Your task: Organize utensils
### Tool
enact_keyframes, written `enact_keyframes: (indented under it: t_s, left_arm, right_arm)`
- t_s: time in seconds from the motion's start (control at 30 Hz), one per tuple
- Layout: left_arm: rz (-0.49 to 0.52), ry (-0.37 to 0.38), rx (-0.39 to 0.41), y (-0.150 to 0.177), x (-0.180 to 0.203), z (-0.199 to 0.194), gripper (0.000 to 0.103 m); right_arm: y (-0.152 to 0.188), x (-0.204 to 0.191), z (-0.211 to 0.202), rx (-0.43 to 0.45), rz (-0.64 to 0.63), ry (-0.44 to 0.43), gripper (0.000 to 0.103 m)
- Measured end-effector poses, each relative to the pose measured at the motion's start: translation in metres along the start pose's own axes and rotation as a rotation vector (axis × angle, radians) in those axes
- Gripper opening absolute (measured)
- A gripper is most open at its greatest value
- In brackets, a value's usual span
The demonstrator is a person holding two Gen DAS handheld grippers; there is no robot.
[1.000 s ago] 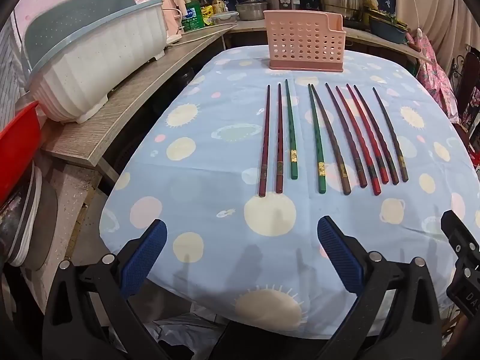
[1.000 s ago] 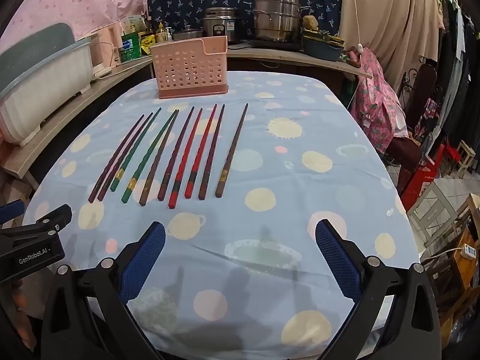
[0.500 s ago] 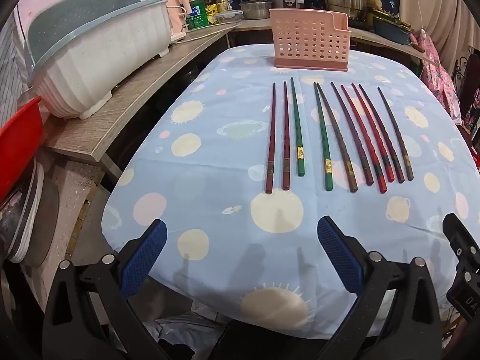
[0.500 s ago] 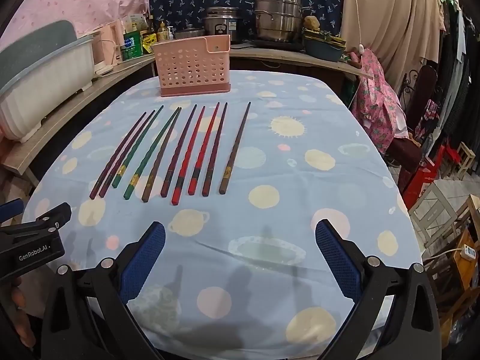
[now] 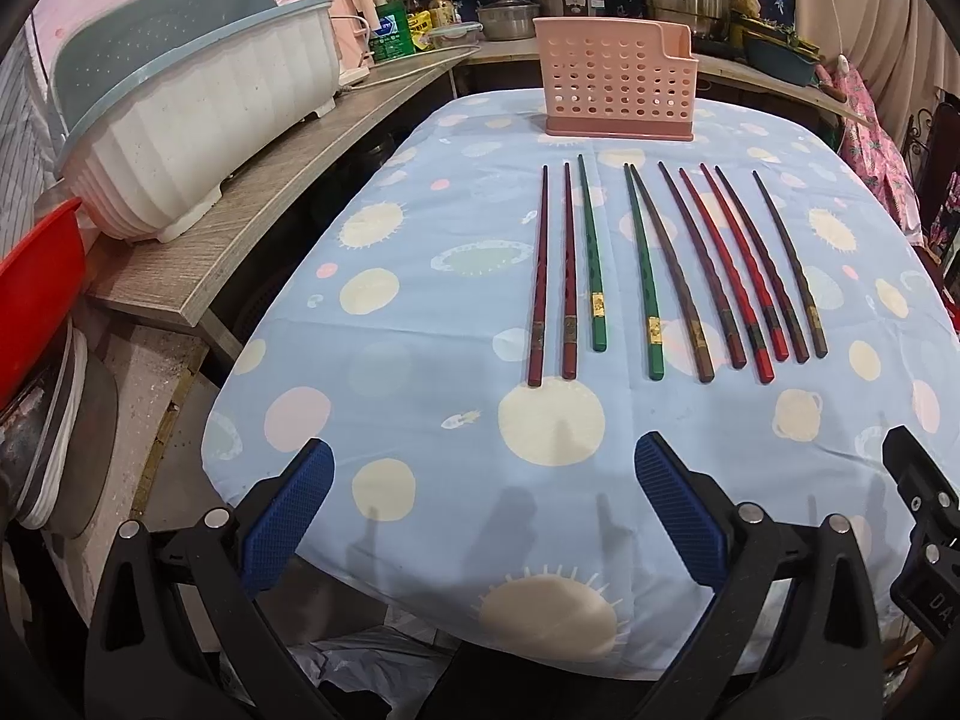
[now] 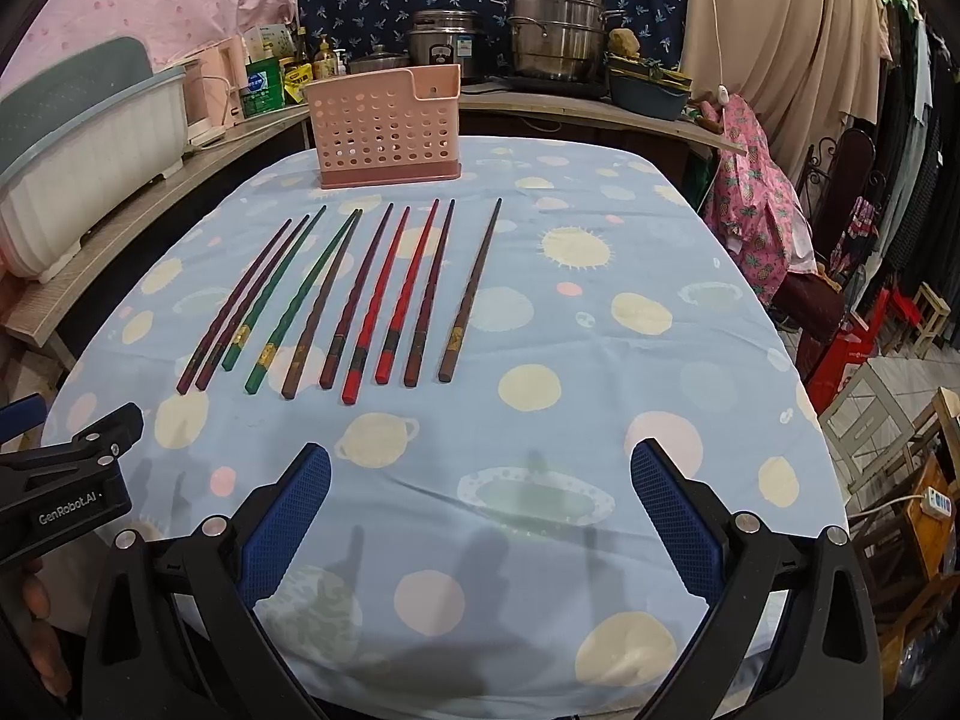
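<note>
I find ten lacquered wooden chopsticks lying in a row on the blue sun-and-planet-print tablecloth, in dark red, green, brown and bright red. A gap splits the row: three on the left, seven on the right. The perforated pink plastic utensil holder stands upright beyond their tapered tips, apart from them and apparently empty.

My left gripper hangs over the near table edge, jaws spread wide, grasping nothing. My right gripper is likewise released and empty.

The governing relation: every chopstick's long axis runs away from me, thick decorated ends nearest, so the jaws straddle the sticks crosswise. Both claws sit short of the row. In my judgement the left claw lines up with the dark red pair and the right claw is closer to the lone brown stick at the right end.

The left view alone shows the white ribbed plastic tub on the side counter clearly; the right view alone shows the left tool's body alongside.
</note>
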State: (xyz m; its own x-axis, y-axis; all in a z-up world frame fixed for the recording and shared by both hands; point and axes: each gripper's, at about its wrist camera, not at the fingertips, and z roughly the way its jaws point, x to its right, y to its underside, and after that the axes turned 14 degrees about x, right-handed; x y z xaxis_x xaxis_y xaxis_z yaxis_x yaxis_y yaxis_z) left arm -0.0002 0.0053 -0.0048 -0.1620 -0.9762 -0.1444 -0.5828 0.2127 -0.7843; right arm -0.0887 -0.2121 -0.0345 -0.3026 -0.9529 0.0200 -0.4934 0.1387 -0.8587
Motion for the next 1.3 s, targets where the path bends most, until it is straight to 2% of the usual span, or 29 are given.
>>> enact_keyframes:
  t_s: [1.3]
  left_arm:
    - [-0.014,-0.003,0.001,0.0026,-0.0049,-0.0014,0.096]
  right_arm:
    - [0.0034,0.0012,-0.0013,0.000,0.009,0.007,0.096]
